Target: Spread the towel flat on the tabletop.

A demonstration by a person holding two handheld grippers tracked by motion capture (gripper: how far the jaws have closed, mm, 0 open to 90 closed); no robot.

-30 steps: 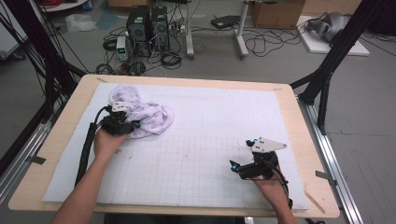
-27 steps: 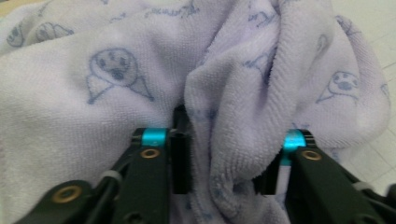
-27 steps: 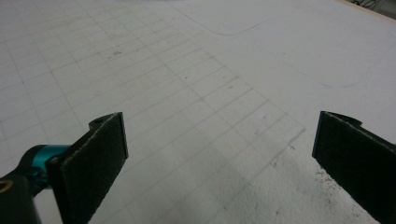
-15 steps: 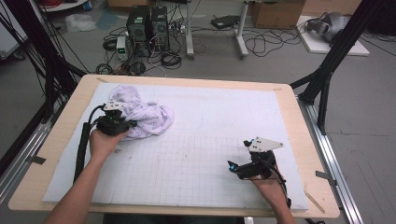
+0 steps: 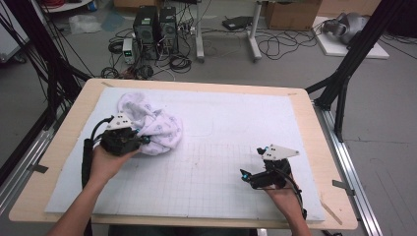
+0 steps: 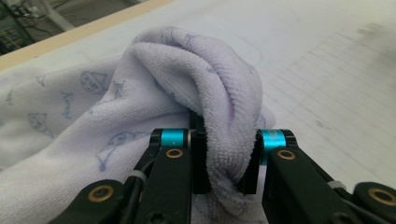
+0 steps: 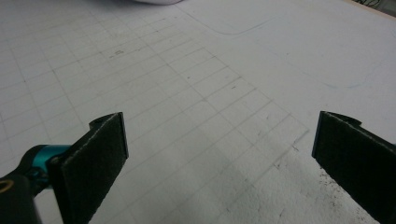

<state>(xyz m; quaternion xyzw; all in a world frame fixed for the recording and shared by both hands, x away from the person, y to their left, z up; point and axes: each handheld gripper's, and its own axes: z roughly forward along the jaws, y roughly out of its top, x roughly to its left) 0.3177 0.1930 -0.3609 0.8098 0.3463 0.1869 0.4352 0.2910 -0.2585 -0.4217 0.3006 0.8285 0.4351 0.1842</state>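
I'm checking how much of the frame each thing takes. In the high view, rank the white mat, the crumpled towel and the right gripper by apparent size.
1. white mat, far the largest.
2. crumpled towel, bunched at the mat's far left.
3. right gripper, smallest, though it sits nearer the camera, so the gap is unsure.

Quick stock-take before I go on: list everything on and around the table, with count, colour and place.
towel: one, pale lilac with blue print, bunched at the mat's far left
mat: one, white with a grid, covering the table
table: one, light wood
computer towers: two, black, on the floor beyond the table
cables: many, black, on the floor
left gripper: one, black, jaws shut on a towel fold
right gripper: one, black, jaws open over the mat, near right
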